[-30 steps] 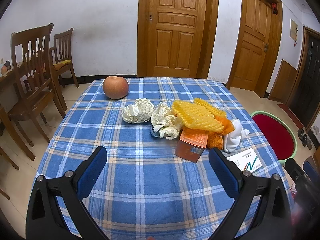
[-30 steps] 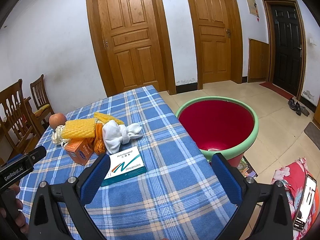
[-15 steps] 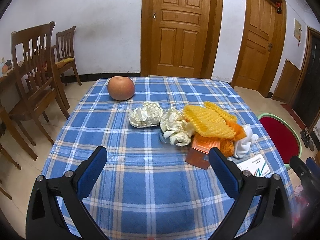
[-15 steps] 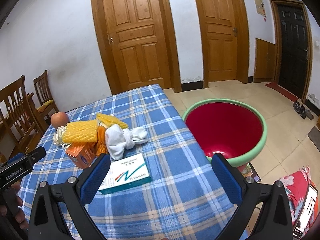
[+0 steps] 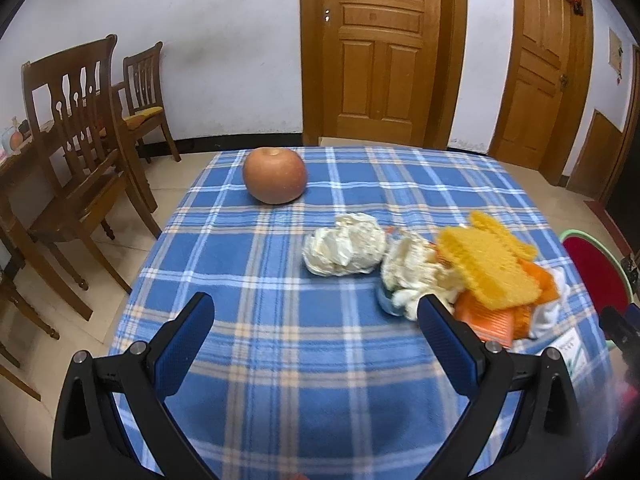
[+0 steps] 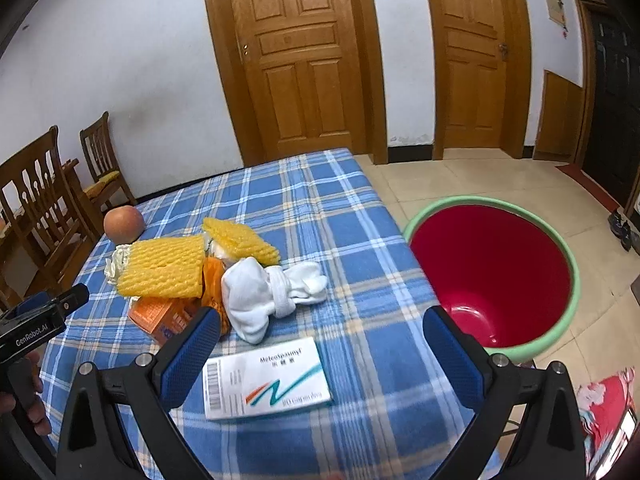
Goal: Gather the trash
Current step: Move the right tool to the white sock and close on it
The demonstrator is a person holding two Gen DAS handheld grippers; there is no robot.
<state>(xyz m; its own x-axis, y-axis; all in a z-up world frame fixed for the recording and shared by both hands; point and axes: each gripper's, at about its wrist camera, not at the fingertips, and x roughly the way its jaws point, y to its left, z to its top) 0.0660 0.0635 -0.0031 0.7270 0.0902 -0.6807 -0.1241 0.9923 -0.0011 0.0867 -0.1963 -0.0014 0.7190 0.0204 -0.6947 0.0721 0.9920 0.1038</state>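
Note:
A pile of trash lies on the blue plaid table (image 5: 280,360): two crumpled white paper wads (image 5: 344,250) (image 5: 412,270), yellow foam nets (image 5: 488,266) (image 6: 162,272), an orange box (image 5: 490,320) (image 6: 160,316), a white sock bundle (image 6: 268,294) and a white medicine box (image 6: 266,384). My left gripper (image 5: 316,320) is open and empty above the table, in front of the paper wads. My right gripper (image 6: 320,332) is open and empty, just above the medicine box. A red bin with a green rim (image 6: 492,272) stands on the floor right of the table.
An apple (image 5: 275,175) (image 6: 124,225) sits at the table's far left. Wooden chairs (image 5: 76,152) stand left of the table. Wooden doors (image 5: 380,52) line the back wall. The left gripper's body (image 6: 36,324) shows at the right wrist view's left edge.
Both grippers have moved forward and lower toward the table. The left view has shifted left, toward the paper wads; the right gripper has closed in on the medicine box. Both stay open.

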